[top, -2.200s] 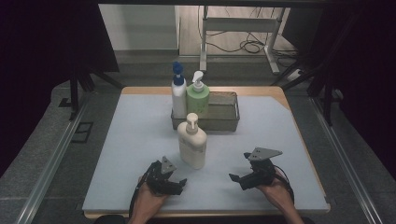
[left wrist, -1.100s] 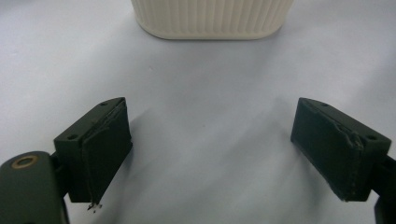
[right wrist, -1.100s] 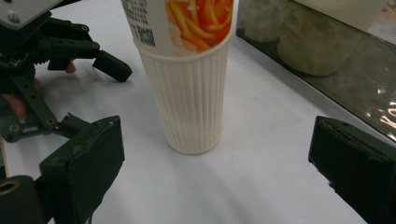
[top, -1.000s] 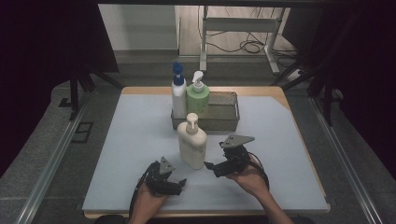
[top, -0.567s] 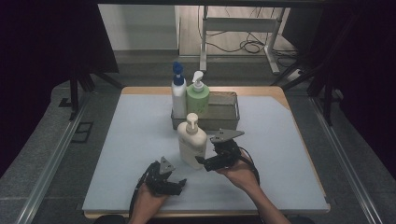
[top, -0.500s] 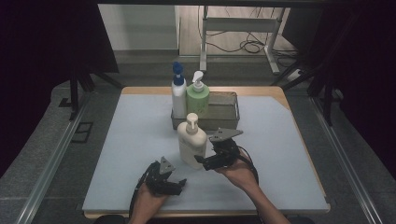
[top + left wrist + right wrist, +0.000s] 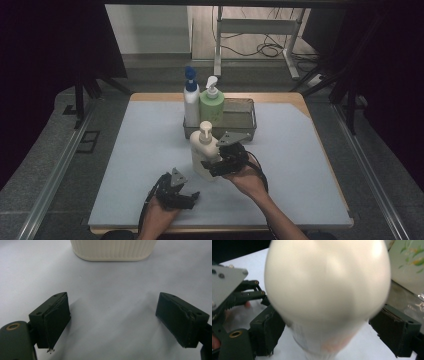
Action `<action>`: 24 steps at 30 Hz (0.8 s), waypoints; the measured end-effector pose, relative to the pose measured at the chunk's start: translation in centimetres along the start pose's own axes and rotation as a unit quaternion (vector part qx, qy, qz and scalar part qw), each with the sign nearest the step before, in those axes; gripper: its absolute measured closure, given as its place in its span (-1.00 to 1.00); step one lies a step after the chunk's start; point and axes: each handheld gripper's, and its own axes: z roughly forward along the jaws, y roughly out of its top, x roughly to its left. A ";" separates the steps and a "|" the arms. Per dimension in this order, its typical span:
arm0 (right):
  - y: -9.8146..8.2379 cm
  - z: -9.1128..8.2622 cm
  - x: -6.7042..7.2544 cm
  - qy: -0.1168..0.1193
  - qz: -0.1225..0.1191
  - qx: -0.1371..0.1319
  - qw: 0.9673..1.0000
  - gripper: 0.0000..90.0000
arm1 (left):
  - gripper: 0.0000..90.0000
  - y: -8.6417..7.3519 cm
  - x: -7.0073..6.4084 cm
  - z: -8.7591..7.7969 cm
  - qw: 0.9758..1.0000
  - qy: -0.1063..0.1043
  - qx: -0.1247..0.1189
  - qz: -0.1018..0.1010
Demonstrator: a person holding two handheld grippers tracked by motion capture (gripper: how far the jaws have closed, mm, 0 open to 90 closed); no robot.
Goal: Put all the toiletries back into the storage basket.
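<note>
A cream pump bottle (image 7: 202, 150) stands upright in the middle of the pale mat. My right gripper (image 7: 209, 167) reaches in from the right at its lower body. In the right gripper view the bottle (image 7: 327, 290) looms blurred between the two jaws of that gripper (image 7: 324, 335). The jaws have just been closing on it, and a thin gap still shows at the right pad. My left gripper (image 7: 187, 197) rests low near the front edge, its jaws wide apart. In the left gripper view that gripper (image 7: 112, 325) holds nothing, and the bottle's ribbed base (image 7: 113, 250) stands ahead of it.
A grey wire basket (image 7: 240, 107) sits behind the cream bottle. In its left end stand a white bottle with a blue cap (image 7: 191, 100) and a green pump bottle (image 7: 212, 105). The mat (image 7: 145, 145) stretches wide to both sides. Dark floor and rails flank the table.
My right gripper has travelled from the front right of the mat leftward and away from me until its jaws straddle the cream bottle. The left gripper has stayed put.
</note>
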 end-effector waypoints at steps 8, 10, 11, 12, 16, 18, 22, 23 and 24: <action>0.9 0.9 0.2 -0.009 0.008 -0.008 1.000 -0.53 | -0.73 0.0 0.0 0.0 1.000 0.000 0.002 0.003; 1.0 1.0 0.3 -0.011 0.007 -0.011 1.000 -0.48 | -0.73 0.0 0.0 0.0 1.000 0.000 0.002 0.003; 1.1 1.1 0.4 -0.012 0.006 -0.013 1.000 -0.46 | -0.73 0.0 0.0 0.0 1.000 0.000 0.001 0.002; 1.1 1.1 0.4 -0.013 0.005 -0.013 1.000 -0.44 | -0.73 0.0 0.0 0.0 1.000 0.000 0.002 0.003; 1.3 1.2 0.4 -0.014 0.001 -0.013 1.000 -0.31 | -0.73 0.0 0.0 0.0 1.000 0.000 0.002 0.003; 1.4 1.1 0.6 -0.008 -0.001 -0.015 1.000 -0.20 | -0.73 0.0 0.0 0.0 1.000 0.000 0.002 0.002; 1.4 1.1 0.7 -0.013 -0.010 -0.013 1.000 -0.18 | -0.73 0.0 0.0 0.0 1.000 0.000 0.002 0.002; 1.4 1.0 0.6 -0.012 -0.010 -0.013 1.000 -0.17 | -0.73 0.0 0.0 0.0 1.000 0.000 0.002 0.003; 1.4 1.0 0.5 -0.011 -0.008 -0.014 1.000 -0.17 | -0.73 0.0 0.0 0.0 1.000 0.000 0.001 0.002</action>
